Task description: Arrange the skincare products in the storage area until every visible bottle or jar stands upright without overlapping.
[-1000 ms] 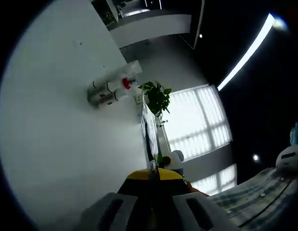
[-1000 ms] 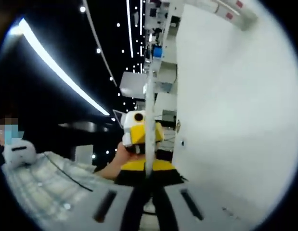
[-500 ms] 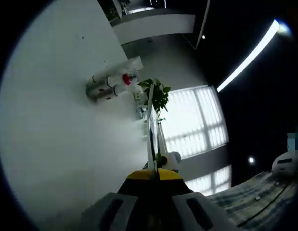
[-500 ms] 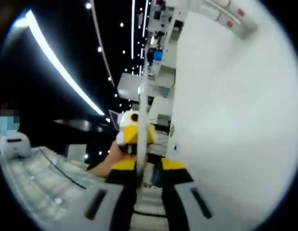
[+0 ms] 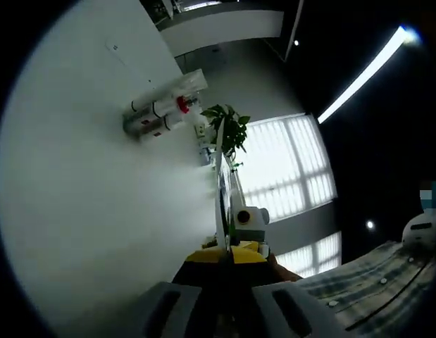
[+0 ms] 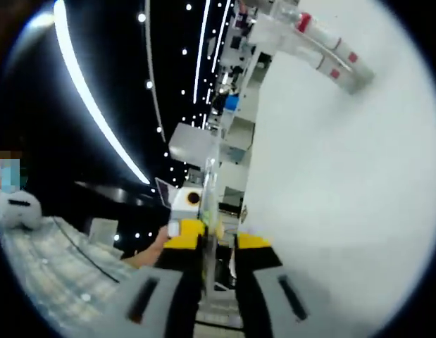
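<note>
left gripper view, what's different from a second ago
Mostly the camera shifted. The other claw has risen further above the left claw, its lens box now plain beside the thin clear sheet. The skincare bottles stayed clustered on the white table, untouched. Nothing was gripped or released.

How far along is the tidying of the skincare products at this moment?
Nothing looks done yet. The skincare bottles sit bunched together on the white table, apparently touching. The left gripper and right gripper both hold a thin clear sheet edge-on, well short of the bottles. Spacing them remains.
</note>
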Action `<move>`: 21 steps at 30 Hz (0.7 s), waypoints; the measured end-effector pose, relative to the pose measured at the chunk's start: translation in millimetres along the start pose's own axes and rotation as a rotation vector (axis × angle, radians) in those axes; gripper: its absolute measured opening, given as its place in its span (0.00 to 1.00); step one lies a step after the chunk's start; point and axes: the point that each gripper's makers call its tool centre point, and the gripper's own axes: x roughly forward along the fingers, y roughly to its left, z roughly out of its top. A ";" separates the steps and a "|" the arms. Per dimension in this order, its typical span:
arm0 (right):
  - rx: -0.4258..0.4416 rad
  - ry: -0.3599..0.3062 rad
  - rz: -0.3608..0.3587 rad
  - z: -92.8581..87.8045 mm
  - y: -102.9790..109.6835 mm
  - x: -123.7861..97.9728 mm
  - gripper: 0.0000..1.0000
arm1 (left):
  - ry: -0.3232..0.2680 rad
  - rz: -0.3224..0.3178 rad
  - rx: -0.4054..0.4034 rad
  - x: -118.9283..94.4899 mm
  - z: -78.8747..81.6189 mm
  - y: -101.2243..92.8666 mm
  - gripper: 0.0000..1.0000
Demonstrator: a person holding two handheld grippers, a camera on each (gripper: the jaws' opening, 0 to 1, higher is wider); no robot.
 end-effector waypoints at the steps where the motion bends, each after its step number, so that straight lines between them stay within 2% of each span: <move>1: 0.007 0.011 0.031 -0.6 6.2 -0.9 0.01 | 0.001 0.006 -0.001 -0.2 -0.6 1.2 0.02; 2: -0.013 0.022 -0.009 -2.7 1.7 0.1 0.01 | 0.001 -0.006 -0.012 0.7 -1.1 -1.2 0.02; 4: -0.054 0.035 -0.023 -4.9 1.0 -0.2 0.00 | 0.006 -0.001 -0.007 0.9 -1.8 -0.6 0.02; 6: -0.031 0.034 -0.030 -4.4 -2.1 -0.9 0.00 | 0.007 0.009 -0.018 1.6 -1.9 2.3 0.02; 7: -0.028 0.032 -0.029 -3.8 -3.0 -2.1 0.00 | -0.020 0.014 -0.009 0.8 2.5 3.2 0.03; 8: -0.028 0.029 -0.033 -3.3 -3.4 -4.0 0.00 | -0.079 0.023 -0.004 -0.2 13.6 4.9 0.04; 9: -0.026 0.018 -0.037 -0.7 -5.0 -6.3 0.00 | -0.128 0.022 -0.031 -5.6 24.3 5.8 0.04; 10: -0.020 0.012 -0.036 0.5 -5.0 -7.6 0.00 | -0.145 0.009 -0.053 -8.9 29.3 5.0 0.04; 12: -0.010 0.003 -0.024 2.5 -3.2 -9.0 0.00 | -0.129 -0.017 -0.039 -13.5 31.8 1.5 0.03; 13: -0.008 0.015 -0.016 1.1 -1.9 -8.0 0.00 | -0.095 -0.023 -0.016 -13.2 28.0 -1.5 0.02; 15: -0.012 0.019 -0.013 1.2 -1.8 -7.4 0.00 | -0.085 -0.021 -0.015 -13.9 28.7 -2.3 0.02; 17: 0.012 0.012 0.009 2.9 2.4 -7.2 0.00 | -0.095 -0.058 -0.041 -14.1 29.3 -7.3 0.01; 18: 0.023 0.011 0.003 3.9 1.8 -7.2 0.00 | -0.096 -0.057 -0.038 -13.9 29.3 -7.5 0.01; 19: 0.022 -0.008 -0.008 6.8 0.9 -7.2 0.01 | -0.097 -0.057 -0.040 -13.8 29.1 -8.0 0.01; 21: -0.021 -0.101 -0.019 22.5 1.6 -7.6 0.04 | -0.066 -0.075 -0.047 -12.5 24.6 -11.3 0.01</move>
